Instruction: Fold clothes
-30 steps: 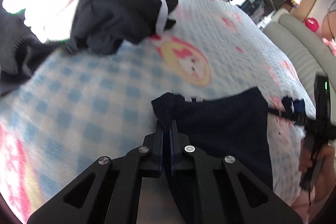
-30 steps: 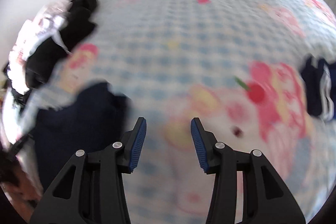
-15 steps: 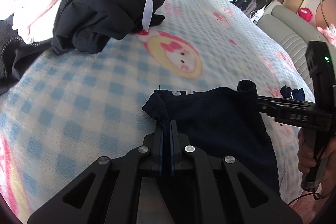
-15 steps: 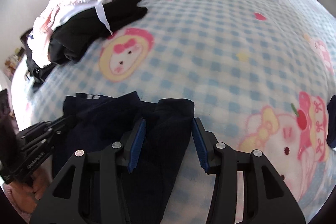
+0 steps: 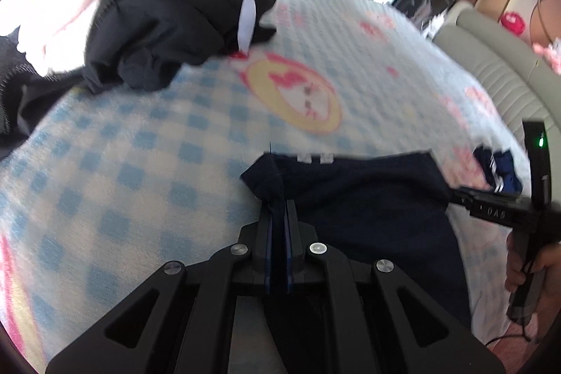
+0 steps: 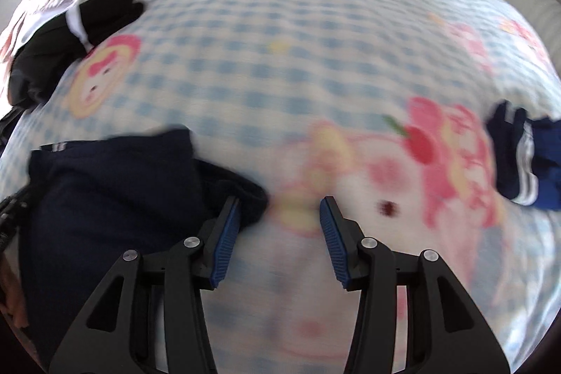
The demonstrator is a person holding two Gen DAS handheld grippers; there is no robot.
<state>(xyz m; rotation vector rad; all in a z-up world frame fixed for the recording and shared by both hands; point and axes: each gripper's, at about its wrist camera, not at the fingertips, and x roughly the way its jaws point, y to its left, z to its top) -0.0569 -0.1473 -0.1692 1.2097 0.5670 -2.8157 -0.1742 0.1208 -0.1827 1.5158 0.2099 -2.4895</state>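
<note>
Pinching one corner of the navy garment (image 5: 368, 195) in my left gripper (image 5: 278, 216), I have those fingers closed tight on the cloth, low and centre in the left wrist view. The garment lies spread on the checked bed blanket (image 5: 140, 156), in the lower middle of that frame and at the lower left of the right wrist view. My right gripper (image 6: 280, 226) has its fingers wide apart and holds nothing; its left finger (image 6: 224, 244) sits just beside or touching a rolled edge of the navy cloth, and the blur keeps me from telling which. I judge the main risk is closing the right fingers on blanket instead of garment, since the gap between them is over the pink cartoon print and not the cloth. Pulling with the left side alone could also drag the piece into a bunch. A dark clothes pile (image 5: 168, 34) waits at upper left, and a striped blue item (image 6: 522, 153) lies at the right edge.
</note>
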